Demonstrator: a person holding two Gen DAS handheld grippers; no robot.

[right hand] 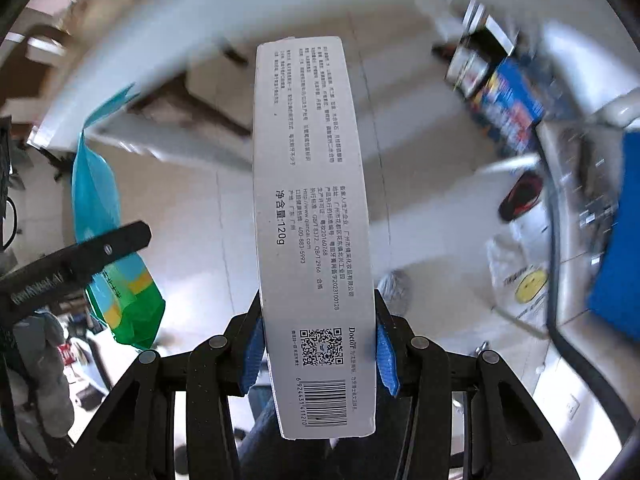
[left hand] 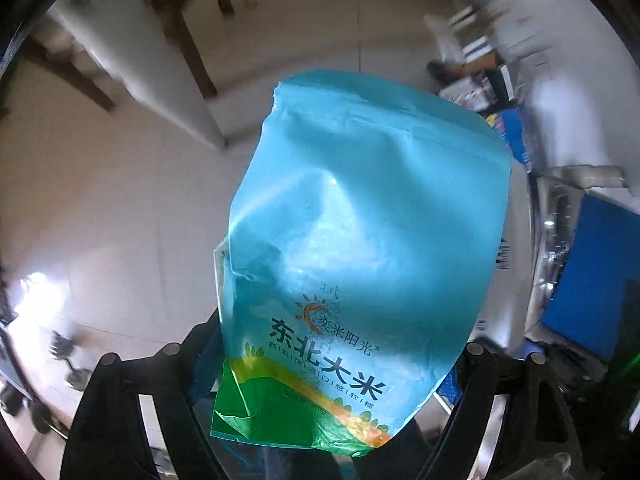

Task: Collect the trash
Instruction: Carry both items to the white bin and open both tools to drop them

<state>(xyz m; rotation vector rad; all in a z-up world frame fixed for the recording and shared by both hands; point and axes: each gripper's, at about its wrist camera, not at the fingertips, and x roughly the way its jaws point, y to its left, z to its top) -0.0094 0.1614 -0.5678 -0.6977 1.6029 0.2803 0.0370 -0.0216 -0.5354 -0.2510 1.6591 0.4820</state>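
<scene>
My left gripper (left hand: 320, 364) is shut on a light blue and green rice bag (left hand: 360, 240) and holds it up in the air above the floor; the bag hides the fingertips. My right gripper (right hand: 318, 340) is shut on a long white toothpaste box (right hand: 312, 208), clamped between its blue pads (right hand: 386, 356) near the barcode end. The box points away from the camera. In the right wrist view the rice bag (right hand: 100, 216) hangs at the left, with a finger of the left gripper (right hand: 108, 246) across it.
A pale tiled floor (left hand: 100, 208) lies below. Dark wooden chair legs (left hand: 192, 52) and a white table stand at the far left. Blue boxes and clutter (right hand: 508, 96) sit at the right. A white plastic bag (right hand: 520, 276) and a dark slipper (right hand: 520, 196) lie on the floor.
</scene>
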